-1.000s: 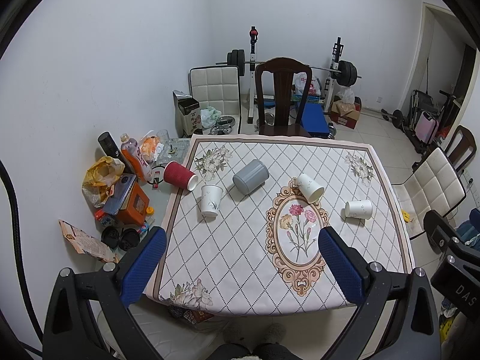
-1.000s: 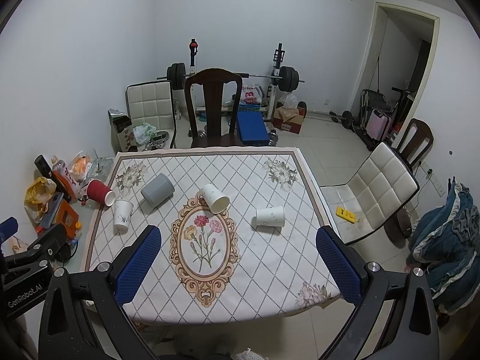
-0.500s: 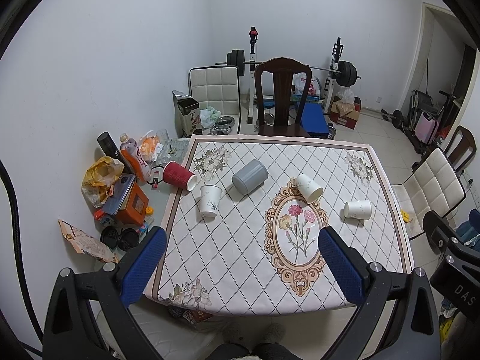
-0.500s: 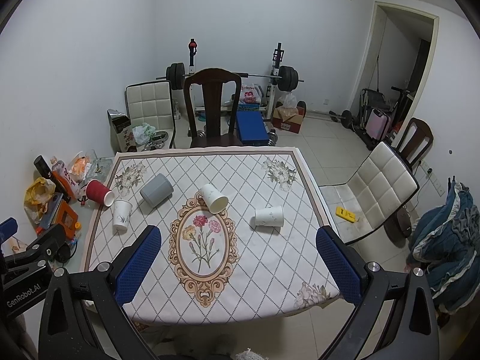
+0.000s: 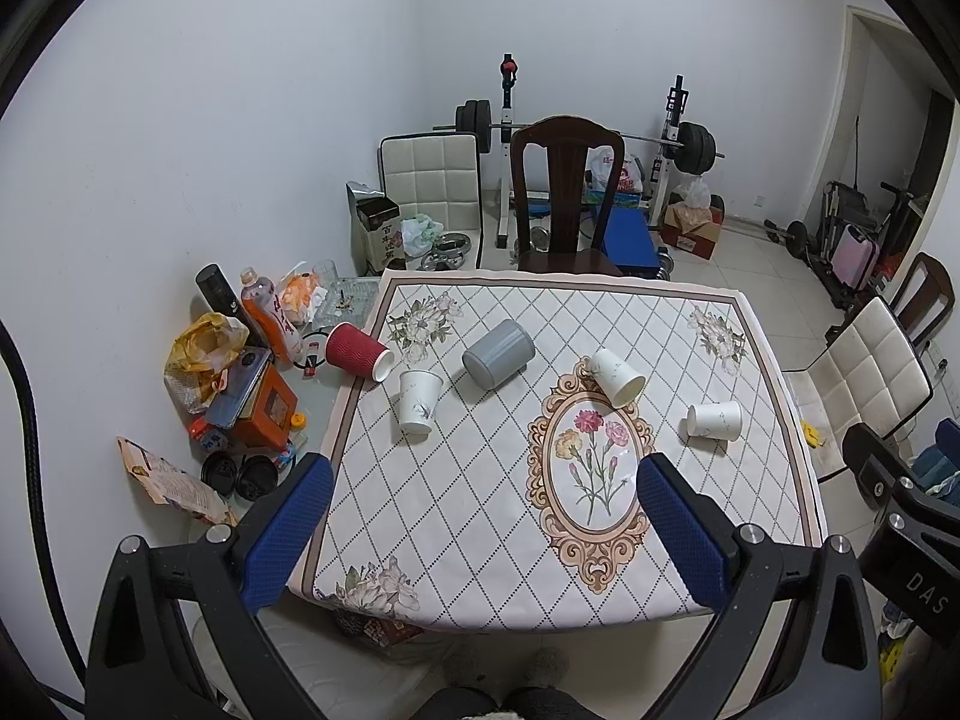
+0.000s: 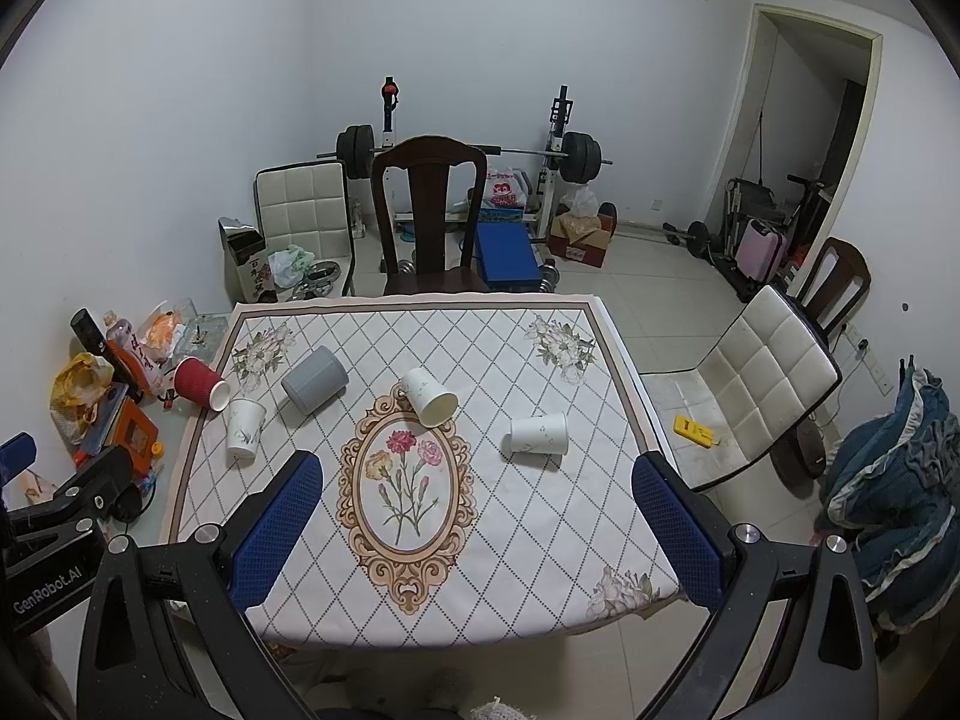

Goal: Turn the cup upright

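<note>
Left gripper (image 5: 483, 501): I see it spread wide, blue pads apart, nothing between them; it hangs above the near edge of the counter, well apart from every cup.
Right gripper (image 6: 477, 501): also spread wide and empty, above the near edge; its body shows partly at the right rim of the left view, cut off.
Counter (image 6: 540, 540): covered by a diamond-pattern cloth with a flower oval in the middle; the near edge is partly hidden behind the gripper arms in both views.
Red cup (image 5: 357, 351): on its side at the far-left edge of the counter, mouth toward the near right; whether it overhangs the edge I cannot tell.
Grey cup (image 5: 498, 354): on its side, right of the red cup, base toward me, mouth hidden.
Left white cup (image 5: 418, 401): stands on its base, mouth up, near the red cup and just left of the grey one.
Middle white cup (image 5: 617, 377): tipped over at the far rim of the oval, mouth toward the near right; how much of it touches the cloth is hard to make out.
Right white cup (image 6: 537, 434): on its side, right of the oval, base pointing left.
Wooden chair (image 6: 429, 216): at the far side; seat hidden by the counter.
Floor clutter (image 5: 240, 372): bottles, bags, boxes left of the counter; labels too small to read.
</note>
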### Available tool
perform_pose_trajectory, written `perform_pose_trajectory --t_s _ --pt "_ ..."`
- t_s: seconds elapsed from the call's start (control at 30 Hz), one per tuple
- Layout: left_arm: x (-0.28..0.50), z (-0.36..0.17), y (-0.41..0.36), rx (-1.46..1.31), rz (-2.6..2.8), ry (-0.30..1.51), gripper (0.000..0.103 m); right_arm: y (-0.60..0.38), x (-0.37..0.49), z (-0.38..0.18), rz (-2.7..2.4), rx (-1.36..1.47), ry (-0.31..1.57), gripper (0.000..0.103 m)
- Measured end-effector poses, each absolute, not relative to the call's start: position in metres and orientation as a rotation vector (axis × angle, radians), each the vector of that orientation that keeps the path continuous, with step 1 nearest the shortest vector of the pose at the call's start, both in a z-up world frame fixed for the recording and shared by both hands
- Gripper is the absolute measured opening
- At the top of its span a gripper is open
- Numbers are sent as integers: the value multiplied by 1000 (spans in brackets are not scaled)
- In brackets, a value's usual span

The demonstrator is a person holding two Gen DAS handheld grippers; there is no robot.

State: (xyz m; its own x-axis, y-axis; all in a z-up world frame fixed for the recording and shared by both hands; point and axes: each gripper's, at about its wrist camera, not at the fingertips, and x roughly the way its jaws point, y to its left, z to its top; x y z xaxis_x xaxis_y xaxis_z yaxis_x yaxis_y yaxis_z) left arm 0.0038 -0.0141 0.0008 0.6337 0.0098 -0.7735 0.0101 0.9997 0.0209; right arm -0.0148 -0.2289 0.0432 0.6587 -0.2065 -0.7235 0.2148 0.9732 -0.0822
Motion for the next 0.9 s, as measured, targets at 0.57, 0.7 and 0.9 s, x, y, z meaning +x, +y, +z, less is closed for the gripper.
perform_pose_trajectory --t_s 0.57,0.7,0.9 --pt "52 -71 6 36 246 1021 103 -251 31 -31 -135 45 993 103" --pt "68 -106 31 39 333 1097 103 -241 63 -77 -117 30 1082 103" --pt "106 -157 70 20 415 1196 103 -209 118 -155 -77 -3 1232 103"
